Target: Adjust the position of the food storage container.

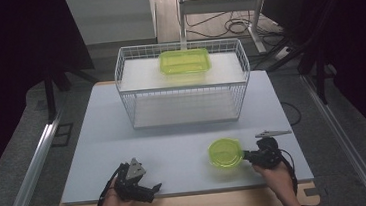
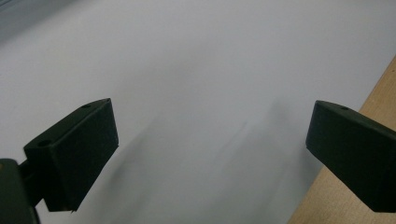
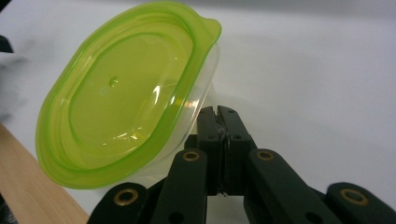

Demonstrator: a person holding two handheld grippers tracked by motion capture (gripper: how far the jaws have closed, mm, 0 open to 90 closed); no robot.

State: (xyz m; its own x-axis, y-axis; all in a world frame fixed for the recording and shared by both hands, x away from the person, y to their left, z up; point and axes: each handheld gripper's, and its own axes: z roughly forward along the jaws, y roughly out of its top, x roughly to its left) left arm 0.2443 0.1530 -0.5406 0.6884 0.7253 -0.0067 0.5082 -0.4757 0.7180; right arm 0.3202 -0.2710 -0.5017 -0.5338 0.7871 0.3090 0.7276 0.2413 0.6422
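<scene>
Two green containers: one round (image 1: 225, 153) pinched at its rim by the closed right gripper (image 1: 248, 154), one rectangular (image 1: 185, 61) atop the single wire basket (image 1: 182, 90); left gripper (image 1: 153, 188) gapes empty

Black tools (image 3: 218, 114), brass rivets, trailing cables.

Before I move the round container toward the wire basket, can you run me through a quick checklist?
1. Right gripper shut on the round container's rim: ok, the jaws are pressed together at its edge.
2. Green lid seated on the round container: ok in the right gripper view.
3. Left gripper open, nothing between its jaws: ok.
4. Left gripper away from the container: ok, it sits at the table's near left.
5. Room in the wire basket: cannot tell; a rectangular container already takes the middle of its upper level.
6. Firmness of the thin-edge grip: cannot tell.
</scene>
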